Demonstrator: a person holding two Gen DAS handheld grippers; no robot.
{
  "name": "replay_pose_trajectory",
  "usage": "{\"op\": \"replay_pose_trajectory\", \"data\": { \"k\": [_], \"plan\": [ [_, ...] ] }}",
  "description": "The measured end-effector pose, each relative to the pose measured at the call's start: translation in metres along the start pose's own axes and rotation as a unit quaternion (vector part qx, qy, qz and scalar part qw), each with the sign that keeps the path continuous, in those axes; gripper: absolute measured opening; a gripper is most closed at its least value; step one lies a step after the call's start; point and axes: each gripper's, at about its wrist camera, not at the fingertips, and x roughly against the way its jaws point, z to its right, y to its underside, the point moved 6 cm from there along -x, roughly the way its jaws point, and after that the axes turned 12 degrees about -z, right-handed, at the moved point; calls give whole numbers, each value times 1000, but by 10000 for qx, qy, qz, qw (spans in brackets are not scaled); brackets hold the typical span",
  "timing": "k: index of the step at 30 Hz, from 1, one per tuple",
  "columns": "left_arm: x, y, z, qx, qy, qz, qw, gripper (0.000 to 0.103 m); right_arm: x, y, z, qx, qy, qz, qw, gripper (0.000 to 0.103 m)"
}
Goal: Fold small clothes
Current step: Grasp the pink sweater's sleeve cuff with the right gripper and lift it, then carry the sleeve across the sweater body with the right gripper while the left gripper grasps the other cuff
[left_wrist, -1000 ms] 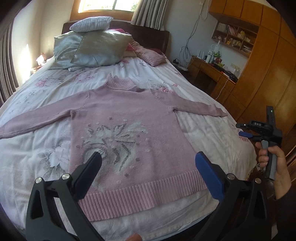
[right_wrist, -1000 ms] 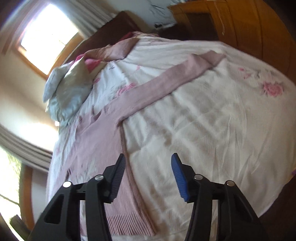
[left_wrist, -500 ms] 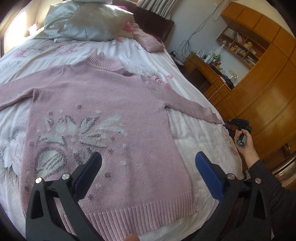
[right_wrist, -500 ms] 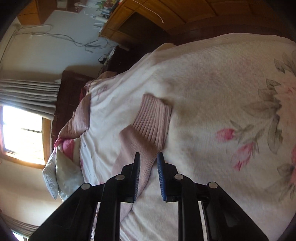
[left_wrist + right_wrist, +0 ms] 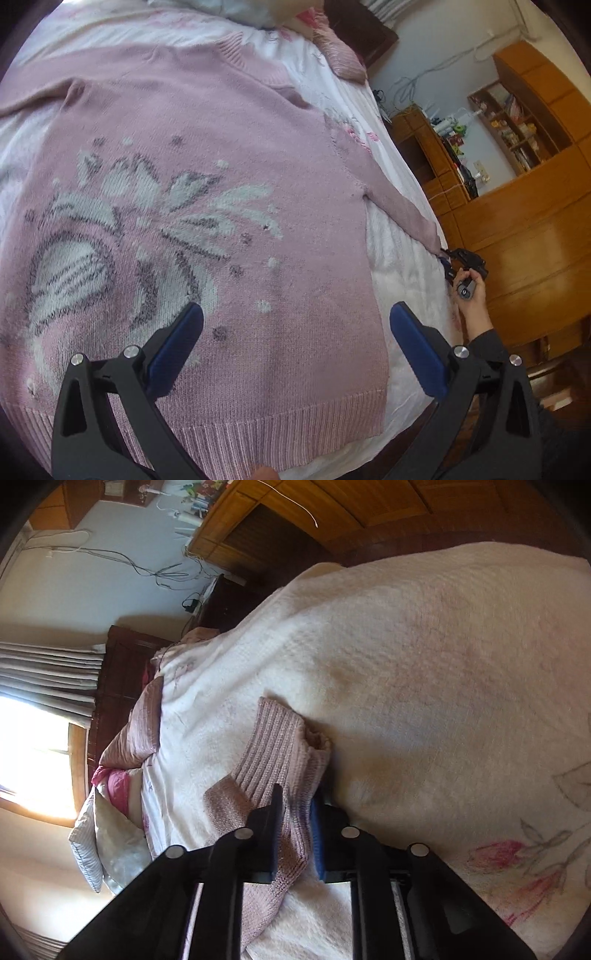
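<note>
Bedroom: a bed under a white floral-print quilted cover (image 5: 399, 258), wooden cupboards (image 5: 535, 221) along the far wall, pillows (image 5: 110, 834) at the headboard.

The pink knitted sweater with a grey-white flower motif (image 5: 207, 206) lies flat, face up, on the cover — hem toward the left gripper, collar toward the pillows. Its sleeve (image 5: 402, 210) runs out toward the bed's edge by the cupboards, long axis slanting away from the body.

Left gripper (image 5: 295, 332): jaws spread wide, hovering above the lower body panel, holding nothing.

Right gripper (image 5: 295, 827): jaws pressed together on the ribbed cuff (image 5: 280, 746) at the sleeve's end; the hand (image 5: 472, 299) gripping it sits at the bed edge.

Judgement: the sleeve fold turns on this — the cuff lies well out from the body, so the right side must carry it inward across the chest. The left, nearer the hem, is free to pin. Nothing lies on the sweater in the way.
</note>
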Motion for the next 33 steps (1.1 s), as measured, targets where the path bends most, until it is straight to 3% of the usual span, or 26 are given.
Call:
{"op": "replay_pose_trajectory", "data": {
  "k": [5,9,13,17,21,25,33],
  "plan": [
    [15,-9,-21,420,610,133,9972,100,36,4,-42,531,48,307,9981,7],
    [30,-17,-23,274,443,248,9983,100,72,24,-109,1362,109,500,9894,7],
    [52,-30,-26,213,410,555,9974,100,92,66,-188,2307,201,649,9707,7],
    [66,-41,-30,157,325,702,9969,100,92,122,-259,3248,385,717,9423,7],
    [75,-50,-28,142,736,542,9957,100,74,186,-308,3929,501,591,9163,7],
    [79,-66,-29,428,1181,270,9917,100,47,253,-339,4440,521,349,8938,7],
    [74,-104,-32,728,1818,203,9804,100,-54,364,-356,4947,733,-311,8654,7]
  ]
}}
